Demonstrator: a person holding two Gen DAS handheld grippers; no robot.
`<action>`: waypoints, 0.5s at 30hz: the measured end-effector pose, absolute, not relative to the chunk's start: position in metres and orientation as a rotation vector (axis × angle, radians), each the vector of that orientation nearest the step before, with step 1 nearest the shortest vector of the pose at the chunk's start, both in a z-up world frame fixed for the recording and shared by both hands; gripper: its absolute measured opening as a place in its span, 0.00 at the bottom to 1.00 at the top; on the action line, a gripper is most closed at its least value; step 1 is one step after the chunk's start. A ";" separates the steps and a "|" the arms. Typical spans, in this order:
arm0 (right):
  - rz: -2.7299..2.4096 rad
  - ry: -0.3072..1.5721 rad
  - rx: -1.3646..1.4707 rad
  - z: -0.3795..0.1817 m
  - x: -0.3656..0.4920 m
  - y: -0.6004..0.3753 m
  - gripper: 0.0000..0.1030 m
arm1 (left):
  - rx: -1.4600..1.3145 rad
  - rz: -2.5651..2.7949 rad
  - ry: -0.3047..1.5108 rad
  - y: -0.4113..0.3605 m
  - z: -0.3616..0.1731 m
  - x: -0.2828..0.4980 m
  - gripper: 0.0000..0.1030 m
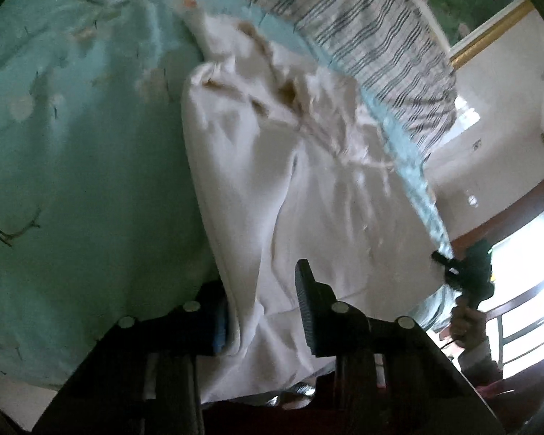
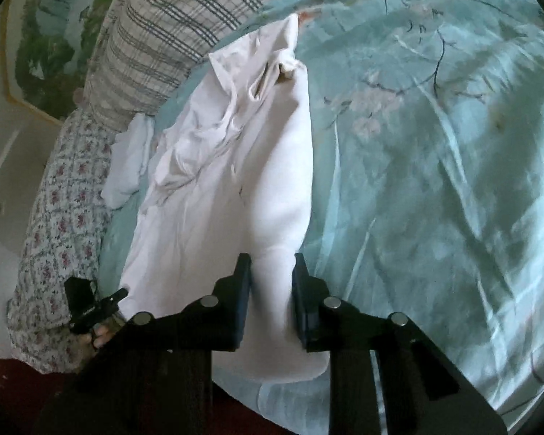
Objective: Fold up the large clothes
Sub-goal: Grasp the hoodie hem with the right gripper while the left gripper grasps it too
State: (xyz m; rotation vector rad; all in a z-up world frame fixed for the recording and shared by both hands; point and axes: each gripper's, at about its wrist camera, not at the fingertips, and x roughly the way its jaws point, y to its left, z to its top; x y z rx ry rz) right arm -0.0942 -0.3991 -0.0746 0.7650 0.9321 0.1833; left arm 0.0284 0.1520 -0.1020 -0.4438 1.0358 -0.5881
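Note:
A large white garment (image 1: 279, 166) lies along the teal floral bedcover (image 1: 72, 152), crumpled at its far end. My left gripper (image 1: 261, 301) is shut on the garment's near corner, with cloth bunched between the fingers. In the right wrist view the same garment (image 2: 235, 181) runs away from me, and my right gripper (image 2: 270, 290) is shut on its other near corner. Each gripper shows in the other's view: the right one (image 1: 464, 268) at the garment's right edge, the left one (image 2: 90, 304) at its left edge.
A striped pillow (image 1: 373, 43) lies at the bed's head beside the garment. A floral sheet (image 2: 61, 217) hangs at the bed's left side. Another small white cloth (image 2: 130, 159) lies by the pillow. A framed picture (image 2: 43, 36) hangs on the wall.

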 end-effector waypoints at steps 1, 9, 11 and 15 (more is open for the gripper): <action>0.185 0.922 0.758 -0.071 -0.094 -0.400 0.22 | -0.449 -0.588 1.029 0.153 -0.100 0.028 0.30; 0.199 1.019 0.702 -0.079 -0.085 -0.392 0.25 | -0.397 -0.579 1.119 0.146 -0.121 0.027 0.36; 0.187 1.017 0.692 -0.078 -0.086 -0.392 0.25 | -0.388 -0.580 1.088 0.147 -0.111 0.023 0.35; 0.179 0.970 0.629 -0.054 -0.085 -0.387 0.25 | -0.314 -0.604 1.017 0.137 -0.085 0.017 0.35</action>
